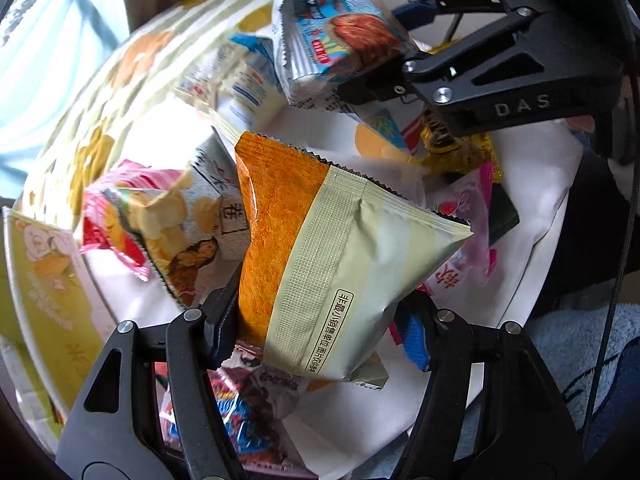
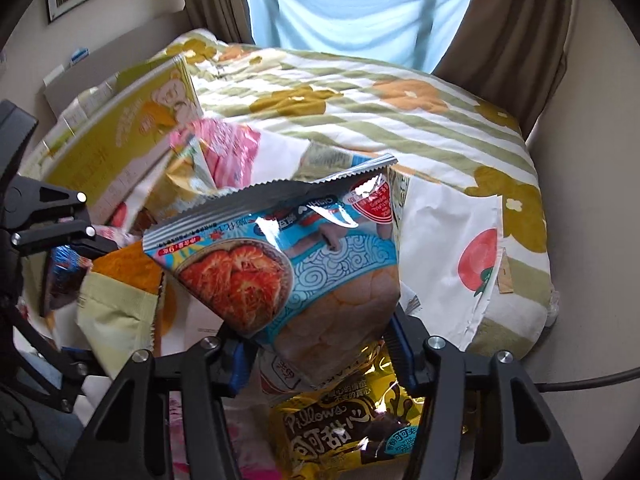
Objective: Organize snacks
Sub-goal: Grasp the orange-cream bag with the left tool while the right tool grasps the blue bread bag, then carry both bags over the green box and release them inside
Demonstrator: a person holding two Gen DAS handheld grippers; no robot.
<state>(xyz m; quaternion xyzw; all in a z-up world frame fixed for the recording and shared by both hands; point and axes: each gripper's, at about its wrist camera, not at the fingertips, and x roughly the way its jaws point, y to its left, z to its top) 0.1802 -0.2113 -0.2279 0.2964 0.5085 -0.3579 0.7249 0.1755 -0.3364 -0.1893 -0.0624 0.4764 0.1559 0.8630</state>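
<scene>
My left gripper [image 1: 320,328] is shut on an orange and pale green snack packet [image 1: 320,240], which stands lifted above the pile. In the right wrist view that packet [image 2: 116,312] shows at the left, in the left gripper [image 2: 86,304]. My right gripper [image 2: 320,350] is shut on a blue packet [image 2: 288,272] with a red food picture and a silver crimped top. The left wrist view shows the same blue packet [image 1: 336,40] at the top, pinched by the right gripper [image 1: 396,44]. Both packets hang above loose snacks on white paper.
Under the grippers lie several snacks: a gold "Pillows" packet [image 2: 344,428], pink packets [image 1: 472,216] and a chips bag [image 1: 176,220]. A yellow carton [image 2: 132,128] stands at the left. A white paper bag [image 2: 452,248] lies on the floral striped quilt [image 2: 380,120]. Curtains and a window are behind.
</scene>
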